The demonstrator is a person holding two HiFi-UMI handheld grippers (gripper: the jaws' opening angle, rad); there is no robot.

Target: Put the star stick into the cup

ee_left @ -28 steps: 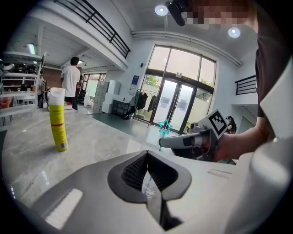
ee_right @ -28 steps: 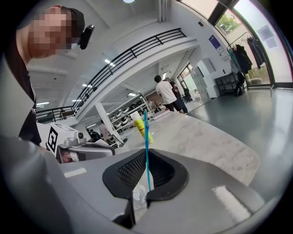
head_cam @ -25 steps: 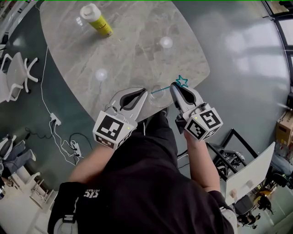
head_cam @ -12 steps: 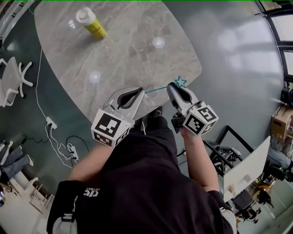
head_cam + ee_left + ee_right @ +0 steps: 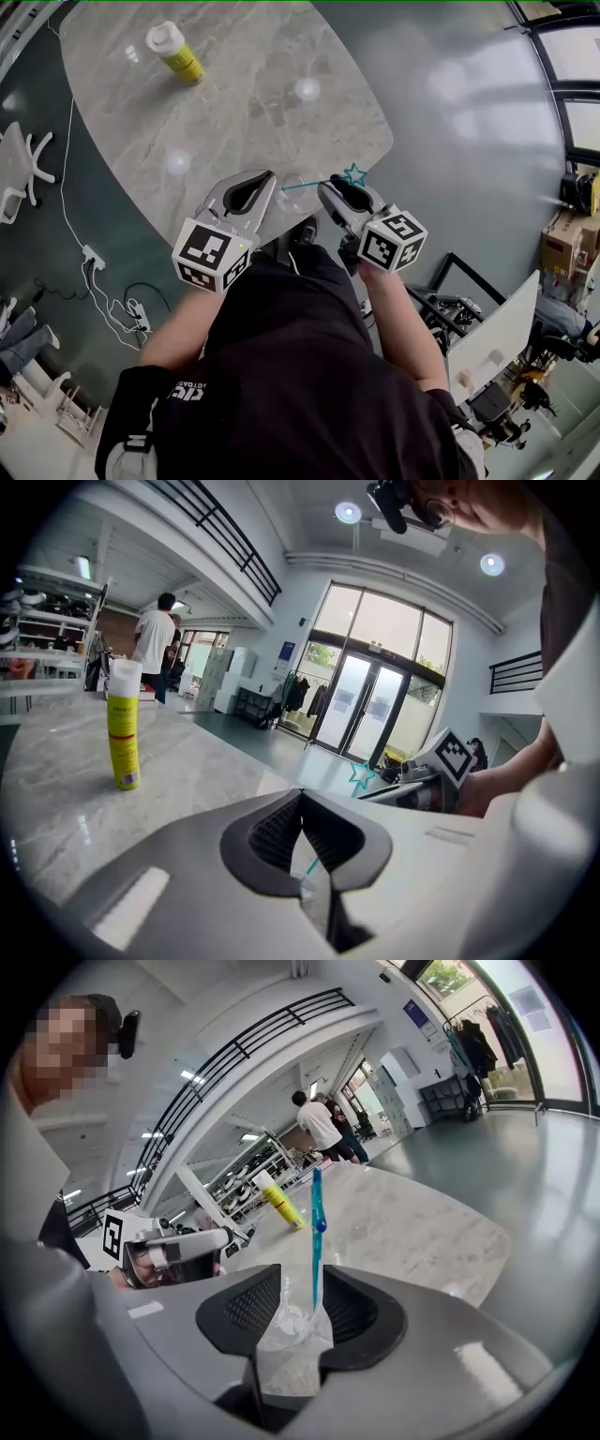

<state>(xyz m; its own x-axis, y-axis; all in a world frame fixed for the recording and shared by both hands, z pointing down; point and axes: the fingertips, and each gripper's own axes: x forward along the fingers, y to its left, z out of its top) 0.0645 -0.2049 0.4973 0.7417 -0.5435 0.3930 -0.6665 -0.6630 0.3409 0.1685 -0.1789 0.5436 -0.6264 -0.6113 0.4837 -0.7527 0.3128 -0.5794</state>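
Observation:
The star stick (image 5: 319, 181) is thin and teal with an outlined star (image 5: 354, 174) at its top. Its lower end is inside a clear plastic cup (image 5: 292, 186) at the table's near edge. My left gripper (image 5: 271, 177) is shut on the cup's wall; in the left gripper view the cup (image 5: 314, 892) and stick tip show behind the closed jaws (image 5: 301, 797). My right gripper (image 5: 330, 185) is opening, and its pads stand apart. The stick (image 5: 317, 1232) rises upright between them, close to the right pad, out of the cup (image 5: 291, 1340).
A yellow spray bottle (image 5: 175, 52) stands at the far side of the marble table (image 5: 234, 103). Just right of the grippers the table ends above grey floor (image 5: 469, 141). On the floor to the left lie cables and a power strip (image 5: 131, 305). People stand far off (image 5: 155, 635).
Both grippers, the cup and the stick have drifted left and slightly up in the head view. The star now stands a little clear of the right gripper's tip.

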